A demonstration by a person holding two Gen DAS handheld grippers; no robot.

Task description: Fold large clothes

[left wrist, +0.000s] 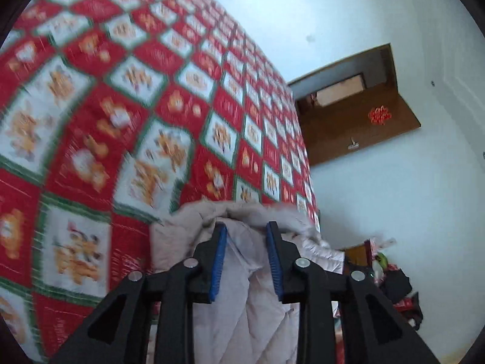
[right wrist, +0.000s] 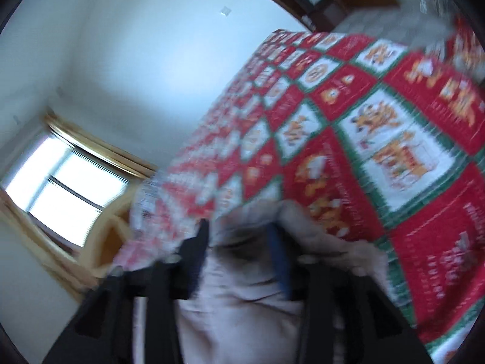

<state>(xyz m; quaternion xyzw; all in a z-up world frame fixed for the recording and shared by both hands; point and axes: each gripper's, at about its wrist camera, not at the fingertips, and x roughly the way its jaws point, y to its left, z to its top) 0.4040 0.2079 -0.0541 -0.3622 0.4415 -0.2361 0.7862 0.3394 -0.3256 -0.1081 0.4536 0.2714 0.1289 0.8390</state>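
A pale beige quilted coat [left wrist: 248, 297] with a fur-trimmed edge fills the gap of my left gripper [left wrist: 246, 227]; its blue-padded fingers [left wrist: 219, 257] are shut on a thick bunch of the fabric. In the right wrist view, my right gripper [right wrist: 239, 227] is likewise shut on the same coat [right wrist: 242, 288], with fabric bunched between the fingers. This view is blurred by motion. Both grippers hold the coat just above a bed covered by a red, white and green patterned bedspread [left wrist: 121, 106], also seen in the right wrist view [right wrist: 379, 151].
A brown wooden door [left wrist: 357, 118] with a red ornament stands open in the white wall. Dark bags and clutter [left wrist: 391, 282] lie on the floor by the bed. A bright window [right wrist: 63, 188] with a wooden frame is at the left.
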